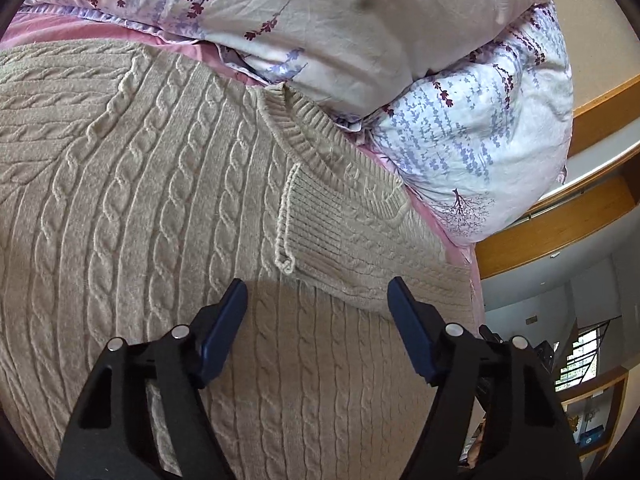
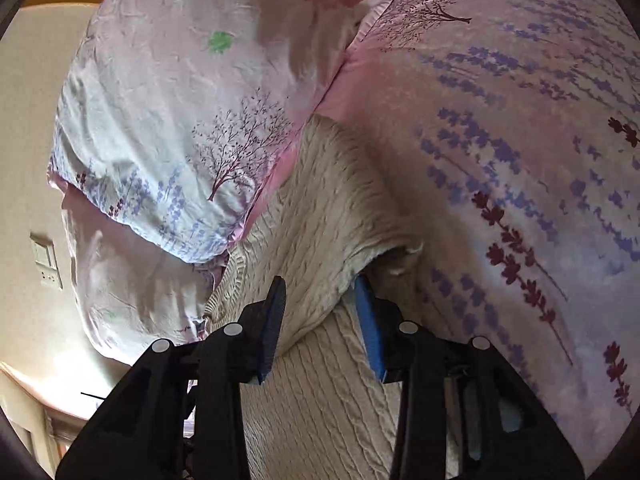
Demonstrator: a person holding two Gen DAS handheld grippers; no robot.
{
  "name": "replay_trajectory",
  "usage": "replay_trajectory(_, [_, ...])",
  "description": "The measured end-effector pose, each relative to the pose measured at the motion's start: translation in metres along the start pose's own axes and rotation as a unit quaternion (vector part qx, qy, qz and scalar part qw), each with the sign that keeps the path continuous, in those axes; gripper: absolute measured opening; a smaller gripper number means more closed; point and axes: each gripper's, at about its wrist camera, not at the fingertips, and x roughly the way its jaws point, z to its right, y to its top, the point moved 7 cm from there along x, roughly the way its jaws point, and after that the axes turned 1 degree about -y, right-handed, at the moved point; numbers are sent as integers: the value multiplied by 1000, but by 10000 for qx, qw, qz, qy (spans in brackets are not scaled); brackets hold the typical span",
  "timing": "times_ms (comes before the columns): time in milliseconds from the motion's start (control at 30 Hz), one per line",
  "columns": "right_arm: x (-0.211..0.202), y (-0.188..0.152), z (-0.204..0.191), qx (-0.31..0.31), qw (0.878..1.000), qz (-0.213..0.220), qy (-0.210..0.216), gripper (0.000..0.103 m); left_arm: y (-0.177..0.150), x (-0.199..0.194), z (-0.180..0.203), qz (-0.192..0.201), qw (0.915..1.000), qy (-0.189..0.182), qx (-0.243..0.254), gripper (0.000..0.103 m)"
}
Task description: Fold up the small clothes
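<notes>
The left gripper [image 1: 318,300] hangs over a beige cable-knit sweater [image 1: 160,208] with its two blue fingers [image 1: 224,328] wide apart and nothing between them. The sweater lies spread flat under this gripper and fills the space to its left and in front of it. Just ahead of the fingertips lies a folded sleeve with a ribbed cuff [image 1: 316,224], resting on top of the body of the sweater. Beyond the cuff the ribbed neckline [image 1: 304,128] runs diagonally. Further ahead, past the sweater, there are pillows [image 1: 460,128] with a print of purple flowers and small trees, on a pink sheet [image 1: 60,28]. To the right of the gripper a wooden bed frame [image 1: 560,224] is seen, and a window [image 1: 580,356] far behind.

The right gripper [image 2: 322,292] has a thick fold of the same sweater [image 2: 320,208] between its fingers [image 2: 274,320]; the knit bulges between the two blue pads and both pads touch it, so the gripper is clamped on the cloth. The held part rises ahead of the gripper. To its left front lies a flowered pillow [image 2: 168,140], to its right a bedcover [image 2: 520,160] with purple and dark red flowers. Far left is a wall with a switch plate [image 2: 46,258]
</notes>
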Motion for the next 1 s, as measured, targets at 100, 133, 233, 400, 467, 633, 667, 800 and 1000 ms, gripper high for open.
replay_trajectory(100, [11, 3, 1, 72, 9999, 92, -39, 35, 4, 5, -1, -7, 9999, 21, -108, 63])
replay_trajectory(133, [13, 2, 2, 70, 9999, 130, -67, 33, 6, 8, 0, -32, 9999, 2, -127, 58])
replay_trajectory(233, [15, 6, 3, 88, 9996, 215, -160, 30, 8, 19, 1, -97, 9996, -42, -243, 50])
replay_trajectory(400, [13, 9, 5, 68, 9991, 318, -254, 21, 19, 34, 7, -168, 9994, -103, -279, 25])
replay_trajectory(467, [14, 10, 0, -67, 9990, 375, -249, 11, 24, 36, 8, -164, 9995, -173, -188, 8])
replay_trajectory(633, [0, 0, -36, -715, 9958, 558, 105, 10, 42, -3, 8, 295, 9991, -260, 146, 7])
replay_trajectory(667, [2, -6, -40, -805, 9954, 514, 101, 10, 45, -11, 5, 395, 9988, -185, 211, 7])
replay_trajectory(800, [19, -25, -26, -730, 9962, 342, -323, 8, 49, -16, -20, 296, 9992, 103, 229, 8])
replay_trajectory(1000, [23, -38, -8, -534, 9943, 440, -817, 8, 44, -2, -36, 173, 9987, 367, 311, 8])
